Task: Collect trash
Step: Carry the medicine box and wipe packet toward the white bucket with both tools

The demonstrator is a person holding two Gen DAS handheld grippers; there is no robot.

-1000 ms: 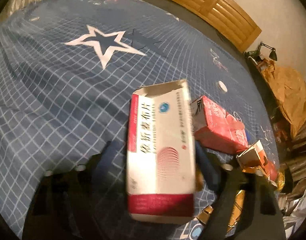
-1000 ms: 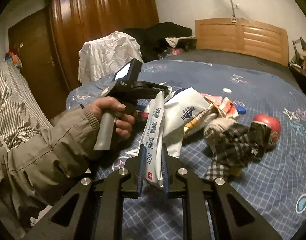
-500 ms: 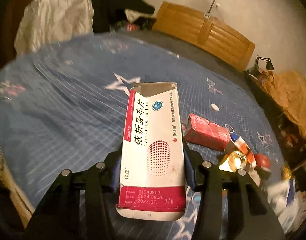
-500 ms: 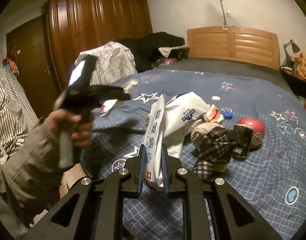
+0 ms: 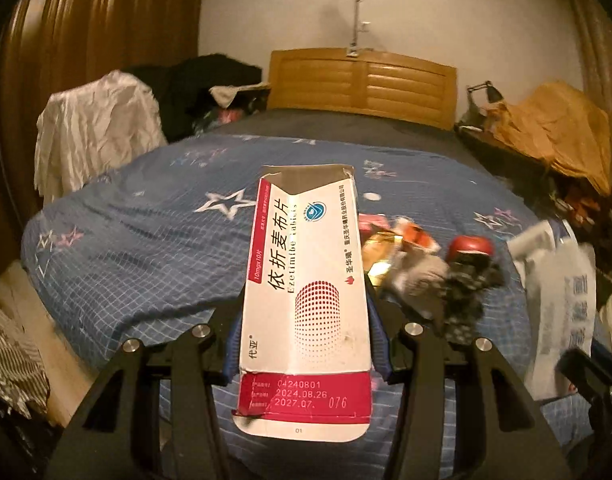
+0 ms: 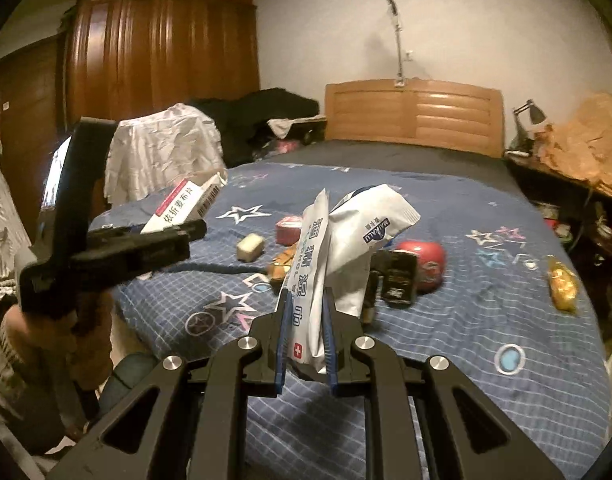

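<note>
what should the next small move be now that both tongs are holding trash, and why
Probably carry both pieces off the bed to wherever trash goes; no bin shows here. The left tongs are shut on the medicine box and the right tongs on the white wipes packet, both lifted above the blue bedspread, so neither can pick up more.

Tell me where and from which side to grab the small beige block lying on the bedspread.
Take the beige block across its two long faces, coming straight down from above. It lies flat and alone on the blue bedspread, apart from the red tin beside it, so both sides look open to the tongs. Both tongs are full now: the left holds the medicine box, the right the white packet.
</note>
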